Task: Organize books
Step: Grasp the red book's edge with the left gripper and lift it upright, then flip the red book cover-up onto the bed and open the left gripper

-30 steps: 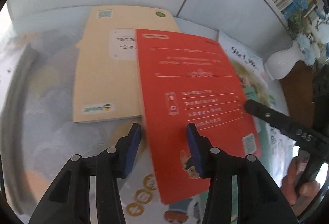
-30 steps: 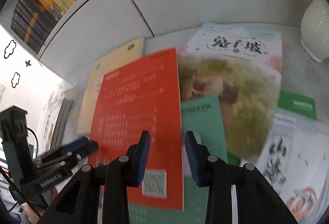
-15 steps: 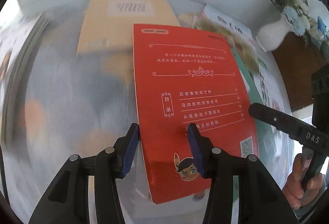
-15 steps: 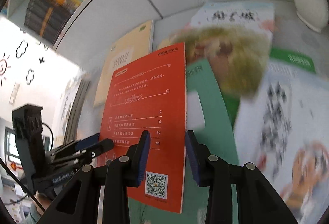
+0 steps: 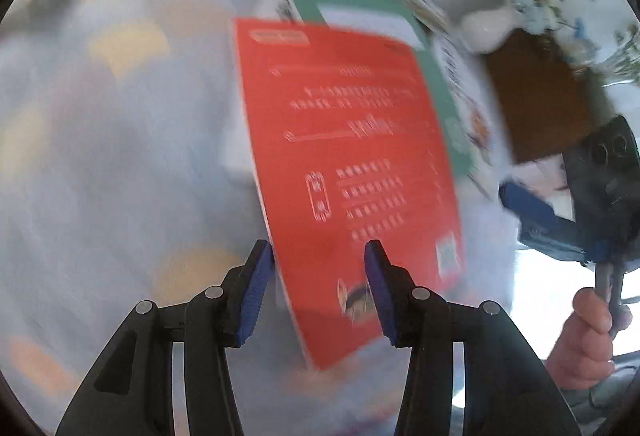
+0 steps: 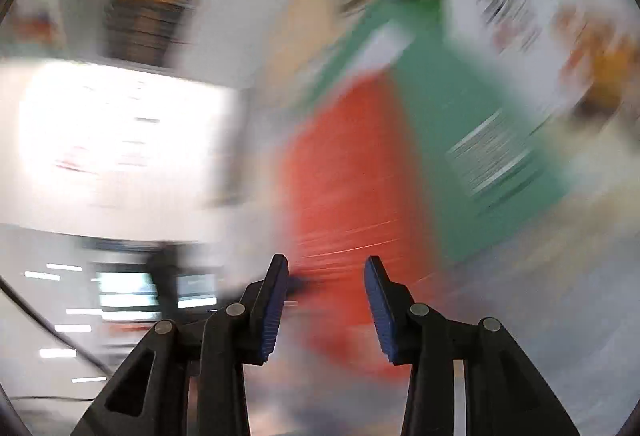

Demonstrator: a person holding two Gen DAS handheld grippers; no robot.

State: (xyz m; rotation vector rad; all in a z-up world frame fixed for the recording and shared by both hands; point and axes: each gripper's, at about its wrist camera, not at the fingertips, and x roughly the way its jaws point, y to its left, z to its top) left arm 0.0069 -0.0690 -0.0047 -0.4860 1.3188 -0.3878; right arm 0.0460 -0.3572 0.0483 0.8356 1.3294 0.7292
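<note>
Both pairs of jaws are standing partly apart. The left gripper (image 5: 318, 286) is carrying the red book (image 5: 352, 171) — its lower edge is sitting between the two blue pads, which are closing on its left edge and its cover, and the book is tilting up off the pale table (image 5: 100, 155). The right gripper (image 6: 326, 304) is opening its jaws at this moment; in its own badly blurred view the red book (image 6: 348, 171) is showing beyond the pads, but nothing is being pressed between them, and from the left wrist view it is standing well off to the book's right, in a hand (image 5: 588, 340). By my reading the step in hand is the handover of the red book to the left side alone, so it can be carried away from the loose spread where the green book (image 5: 360, 3) and others are lying, towards wherever the pile is being built. What the next move calls for — as far as I can judge — is a firm hold on that thin edge while the book is being swung across, and a flat, squared set-down. How tightly the left pads are pinching I cannot tell through the blur.
</note>
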